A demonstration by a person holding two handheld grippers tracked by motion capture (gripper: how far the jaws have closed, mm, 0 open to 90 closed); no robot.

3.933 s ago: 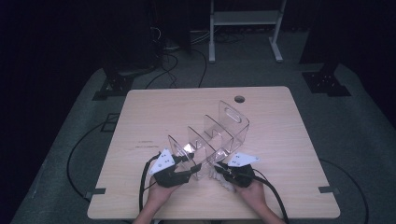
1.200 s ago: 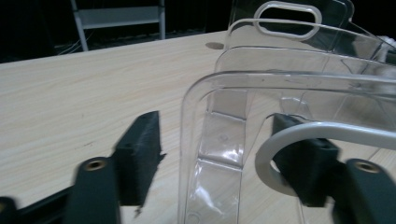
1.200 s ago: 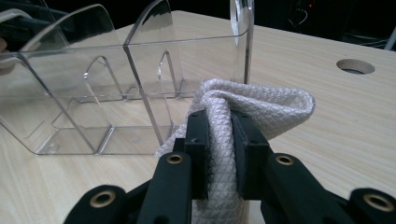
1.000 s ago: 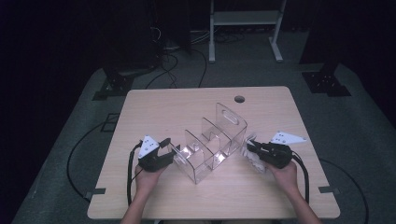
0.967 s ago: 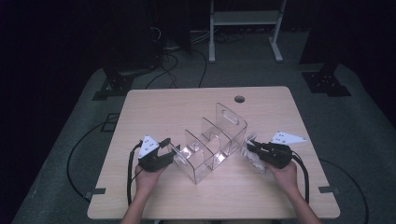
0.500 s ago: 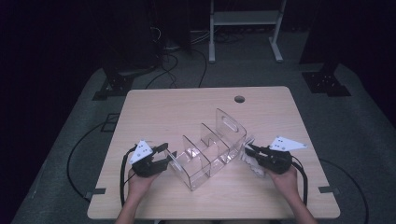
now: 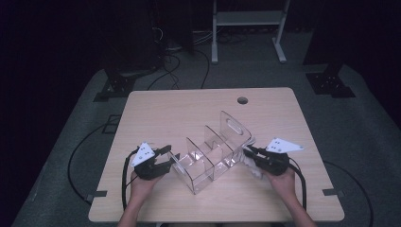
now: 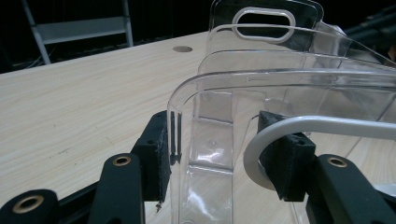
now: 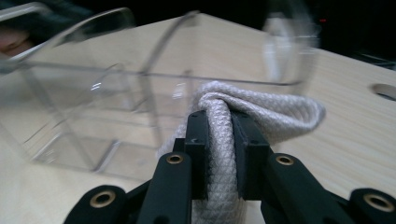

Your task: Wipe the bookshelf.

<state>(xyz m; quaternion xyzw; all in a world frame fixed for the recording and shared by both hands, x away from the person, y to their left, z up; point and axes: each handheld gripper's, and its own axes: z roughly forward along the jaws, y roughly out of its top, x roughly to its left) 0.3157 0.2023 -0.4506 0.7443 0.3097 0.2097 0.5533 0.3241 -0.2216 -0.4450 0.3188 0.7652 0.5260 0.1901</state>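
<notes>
Left claw straddles the end wall of the clear organizer, jaws apart. Right claw clamped on white cloth, touching organizer's other end. Counter bare beyond, edges well away.

The organizer stands on the table between both grippers: its end wall sits between the left fingers, while the cloth lies between the right fingers, just beside its other end.

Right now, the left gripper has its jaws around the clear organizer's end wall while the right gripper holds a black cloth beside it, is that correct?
Nearly: the cloth is white, not black, as the right gripper view shows. The right gripper is shut on it beside the organizer, and the left gripper does straddle the end wall.
</notes>
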